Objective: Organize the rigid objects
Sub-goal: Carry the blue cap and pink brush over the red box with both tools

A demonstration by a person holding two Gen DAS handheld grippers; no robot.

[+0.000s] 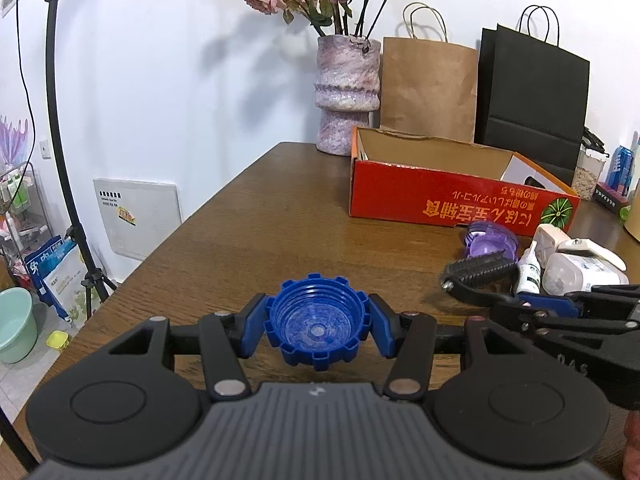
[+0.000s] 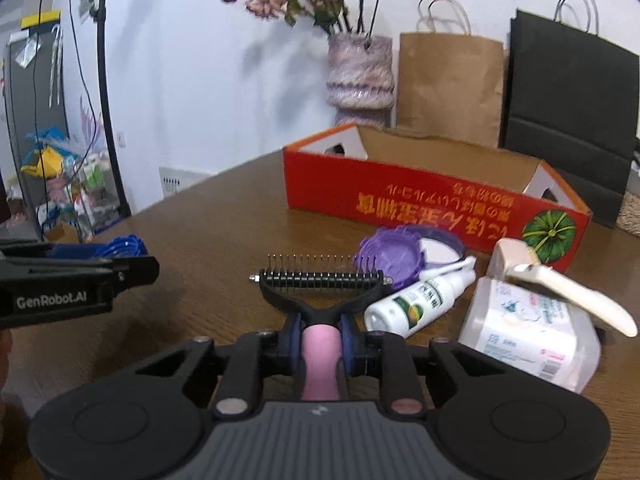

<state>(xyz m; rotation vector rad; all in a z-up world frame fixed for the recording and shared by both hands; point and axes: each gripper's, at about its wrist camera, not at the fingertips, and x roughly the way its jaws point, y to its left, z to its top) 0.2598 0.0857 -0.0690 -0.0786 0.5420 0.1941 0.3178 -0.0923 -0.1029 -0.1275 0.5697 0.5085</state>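
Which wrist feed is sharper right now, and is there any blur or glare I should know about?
Left wrist view: sharp, with the blue cap in the left tool crisp; soft vase shadow on the wall. Right wrist view: softer, slightly motion-blurred around the comb and red box; mild sheen on the table. Both show fisheye bending.

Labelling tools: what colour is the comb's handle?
Pink handle, black toothed head; clearest in the right wrist view.
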